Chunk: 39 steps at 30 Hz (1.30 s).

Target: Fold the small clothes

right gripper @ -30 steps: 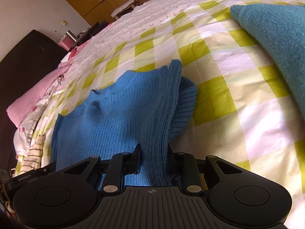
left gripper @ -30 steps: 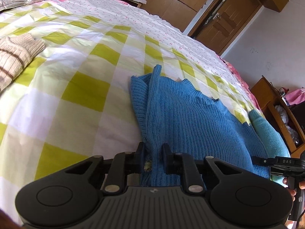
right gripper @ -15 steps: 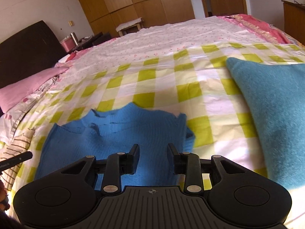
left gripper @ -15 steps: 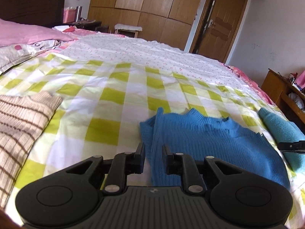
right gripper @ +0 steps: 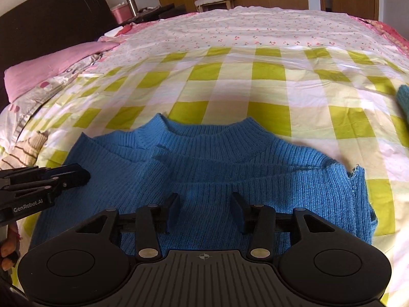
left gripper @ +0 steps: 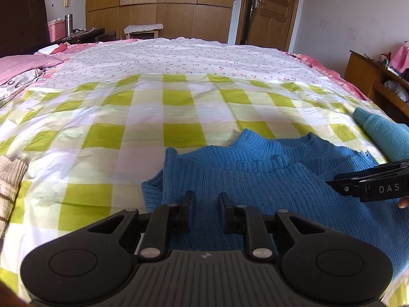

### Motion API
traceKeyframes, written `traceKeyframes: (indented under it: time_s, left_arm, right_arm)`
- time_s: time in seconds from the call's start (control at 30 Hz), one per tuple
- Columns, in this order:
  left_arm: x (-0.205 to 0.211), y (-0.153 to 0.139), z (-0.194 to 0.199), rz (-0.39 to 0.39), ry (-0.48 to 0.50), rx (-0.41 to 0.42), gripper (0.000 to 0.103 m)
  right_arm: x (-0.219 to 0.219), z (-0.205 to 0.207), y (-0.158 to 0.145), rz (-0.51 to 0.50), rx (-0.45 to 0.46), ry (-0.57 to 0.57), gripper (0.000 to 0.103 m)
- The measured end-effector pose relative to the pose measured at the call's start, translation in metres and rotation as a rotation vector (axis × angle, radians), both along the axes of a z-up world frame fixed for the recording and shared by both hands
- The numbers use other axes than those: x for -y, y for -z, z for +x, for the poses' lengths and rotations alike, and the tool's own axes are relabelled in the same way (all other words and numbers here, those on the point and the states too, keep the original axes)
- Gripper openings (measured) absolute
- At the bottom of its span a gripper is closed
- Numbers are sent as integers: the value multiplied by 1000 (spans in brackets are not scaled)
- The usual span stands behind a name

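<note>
A blue knit sweater (left gripper: pixel 268 176) lies folded on the green-and-white checked bed cover (left gripper: pixel 143 133), its neckline at the far edge. It also fills the near part of the right wrist view (right gripper: pixel 217 174). My left gripper (left gripper: pixel 205 199) hovers over the sweater's left part, fingers apart with nothing between them. My right gripper (right gripper: pixel 204 202) hovers over the sweater's middle, jaws wide open and empty. Each gripper shows at the edge of the other's view: the right one (left gripper: pixel 370 184) and the left one (right gripper: pixel 38 181).
A folded teal garment (left gripper: pixel 381 133) lies right of the sweater. A beige striped knit (left gripper: pixel 10 181) lies at the left. Pink pillows (right gripper: pixel 51 71) and a dark headboard are at the far left. A wooden cabinet (left gripper: pixel 368 79) stands to the right of the bed.
Both grippers let go of the sweater's folded edges and pulled back and up. The sweater now lies flat, and the right gripper has opened wider.
</note>
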<state>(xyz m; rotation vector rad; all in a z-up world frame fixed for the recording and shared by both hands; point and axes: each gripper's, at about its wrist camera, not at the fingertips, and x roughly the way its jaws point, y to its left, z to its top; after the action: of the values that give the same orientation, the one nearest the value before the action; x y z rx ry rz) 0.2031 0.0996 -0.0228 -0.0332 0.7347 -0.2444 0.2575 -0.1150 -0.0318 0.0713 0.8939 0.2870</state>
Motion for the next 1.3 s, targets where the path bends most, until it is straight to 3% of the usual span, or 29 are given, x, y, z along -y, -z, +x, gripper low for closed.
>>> traceKeyframes:
  time_s: [0.03, 0.07, 0.1, 0.2, 0.27, 0.6, 0.8, 0.87, 1.1, 1.3]
  left_arm:
    - [-3, 0, -2, 5, -12, 2, 26]
    - [-6, 1, -3, 10, -25, 4, 27]
    - [-10, 2, -3, 10, -35, 3, 28]
    - [-15, 2, -4, 13, -55, 7, 26]
    - [-14, -2, -5, 35, -71, 20, 23]
    - [-14, -19, -5, -1, -82, 122, 22]
    - [-15, 7, 8, 81, -112, 64, 22]
    - [-22, 11, 6, 73, -123, 58, 24]
    - [-31, 2, 2, 41, -162, 61, 24]
    - [-35, -20, -23, 1, -151, 104, 23]
  right_arm:
    - [-2, -1, 0, -18, 6, -11, 36]
    - [-3, -2, 1, -44, 14, -17, 20]
    - [-3, -3, 0, -51, 17, -20, 13]
    - [3, -4, -5, -17, 21, -7, 3]
    - [8, -8, -14, -3, 60, 20, 3]
    - [21, -7, -45, 104, 210, 126, 2]
    - [11, 14, -5, 20, 144, 174, 2]
    - [10, 14, -1, 14, 135, 174, 2]
    - [2, 19, -1, -49, 127, 140, 6]
    - [5, 5, -21, -14, 165, 132, 10]
